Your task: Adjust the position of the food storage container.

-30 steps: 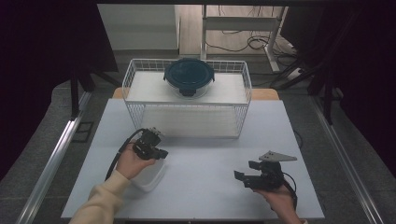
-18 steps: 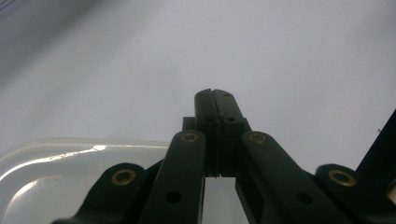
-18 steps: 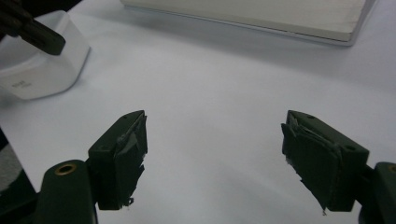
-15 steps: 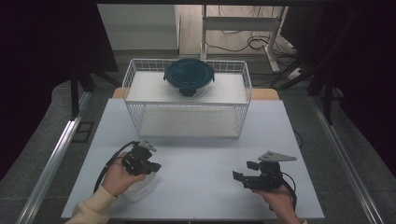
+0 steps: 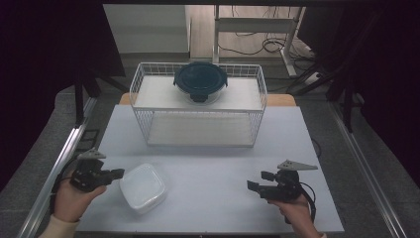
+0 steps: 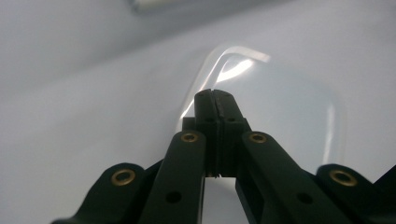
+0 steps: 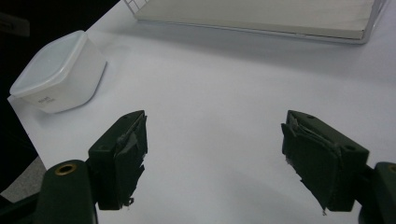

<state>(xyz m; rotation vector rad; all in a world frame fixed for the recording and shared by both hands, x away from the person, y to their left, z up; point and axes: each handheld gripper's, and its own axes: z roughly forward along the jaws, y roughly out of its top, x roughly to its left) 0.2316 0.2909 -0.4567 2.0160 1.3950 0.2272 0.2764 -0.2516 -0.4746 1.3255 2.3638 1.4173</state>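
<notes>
While the right gripper (image 5: 253, 184) is held low at the near right with its jaws wide apart and nothing between them, the left gripper (image 5: 119, 173) has been pulled away to the near left edge of the table (image 5: 208, 198), jaws pressed together and empty. A second ago the left gripper was over the white lidded container (image 5: 142, 187); now that container is left standing alone on the table, just beside the closed jaw tips. It is judged that the container has been set down and released. Open tabletop is seen between the two grippers, so room for a sideways move is ample; the container sits close to the near edge, though. Farther back, the white wire rack (image 5: 198, 106) is seen, with a dark round lidded bowl (image 5: 200, 81) on its upper shelf.
</notes>
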